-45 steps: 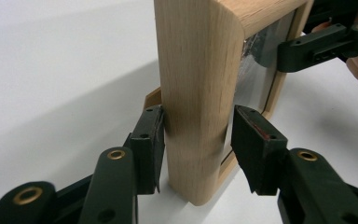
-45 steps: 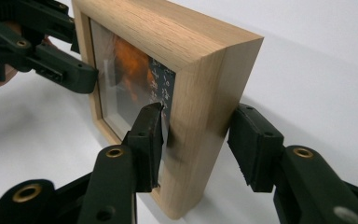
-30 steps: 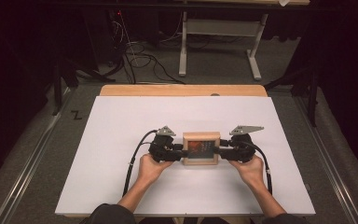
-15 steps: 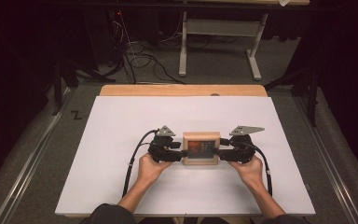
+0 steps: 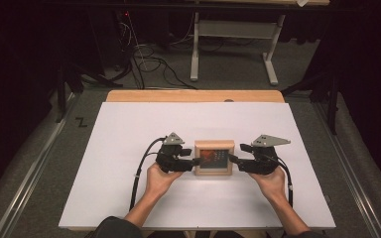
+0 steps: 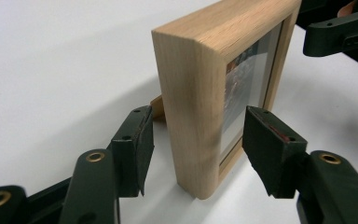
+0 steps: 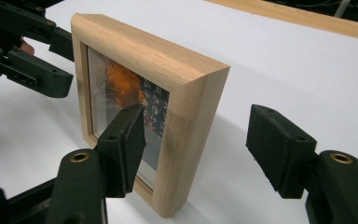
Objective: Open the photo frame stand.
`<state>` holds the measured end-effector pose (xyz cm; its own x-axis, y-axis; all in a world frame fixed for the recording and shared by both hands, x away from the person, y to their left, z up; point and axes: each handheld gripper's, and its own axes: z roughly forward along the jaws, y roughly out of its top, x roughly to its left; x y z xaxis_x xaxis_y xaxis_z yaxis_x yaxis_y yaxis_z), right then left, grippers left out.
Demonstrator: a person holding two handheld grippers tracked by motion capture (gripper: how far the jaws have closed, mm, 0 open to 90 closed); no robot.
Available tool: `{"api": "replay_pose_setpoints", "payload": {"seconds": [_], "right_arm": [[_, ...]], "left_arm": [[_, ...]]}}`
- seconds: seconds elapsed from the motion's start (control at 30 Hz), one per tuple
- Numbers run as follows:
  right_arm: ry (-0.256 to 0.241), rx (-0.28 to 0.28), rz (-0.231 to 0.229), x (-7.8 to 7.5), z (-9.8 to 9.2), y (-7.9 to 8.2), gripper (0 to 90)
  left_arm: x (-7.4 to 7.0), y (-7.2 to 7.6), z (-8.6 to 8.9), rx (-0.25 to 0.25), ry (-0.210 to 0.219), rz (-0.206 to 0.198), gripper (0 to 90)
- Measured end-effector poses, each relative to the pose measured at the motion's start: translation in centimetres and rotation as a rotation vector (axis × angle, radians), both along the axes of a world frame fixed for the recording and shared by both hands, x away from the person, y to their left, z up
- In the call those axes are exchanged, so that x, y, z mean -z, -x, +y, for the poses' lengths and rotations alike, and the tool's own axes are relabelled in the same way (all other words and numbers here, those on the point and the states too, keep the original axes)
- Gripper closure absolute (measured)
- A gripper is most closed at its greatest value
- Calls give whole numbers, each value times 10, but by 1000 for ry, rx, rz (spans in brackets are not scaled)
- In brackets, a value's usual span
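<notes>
A small light-wood picture frame (image 5: 214,157) with an orange and dark picture behind glass stands upright on the white tabletop (image 5: 129,134). My left gripper (image 5: 194,161) is at its left end and my right gripper (image 5: 233,159) at its right end. In the left gripper view the frame's (image 6: 200,93) end post sits between the open jaws of my left gripper (image 6: 196,144), with a gap on each side. In the right gripper view my right gripper (image 7: 200,144) is open too, one pad in front of the glass and one behind the frame (image 7: 186,84).
A strip of bare wood (image 5: 193,95) runs along the table's far edge. Beyond it on the floor are cables (image 5: 149,59) and a desk's metal legs (image 5: 233,44). A small wooden back stand (image 6: 157,106) juts out behind the frame.
</notes>
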<state>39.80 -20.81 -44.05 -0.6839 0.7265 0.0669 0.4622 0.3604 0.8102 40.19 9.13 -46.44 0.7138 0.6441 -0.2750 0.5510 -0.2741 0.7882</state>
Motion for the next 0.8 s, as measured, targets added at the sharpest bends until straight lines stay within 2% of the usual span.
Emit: {"api": "replay_pose_setpoints", "payload": {"seconds": [0.17,0.23,0.33,0.8], "right_arm": [[-13,18,-16,-4,-6,4,378],[-19,28,-21,-5,-9,6,379],[-17,29,-30,-7,-12,7,380],[-43,47,-43,-15,-28,22,413]], "left_arm": [[-6,5,3,-8,11,-11,428],[-9,9,4,-25,-3,-39,428],[-11,11,5,-30,1,-49,428],[-25,26,13,-38,7,-55,437]]}}
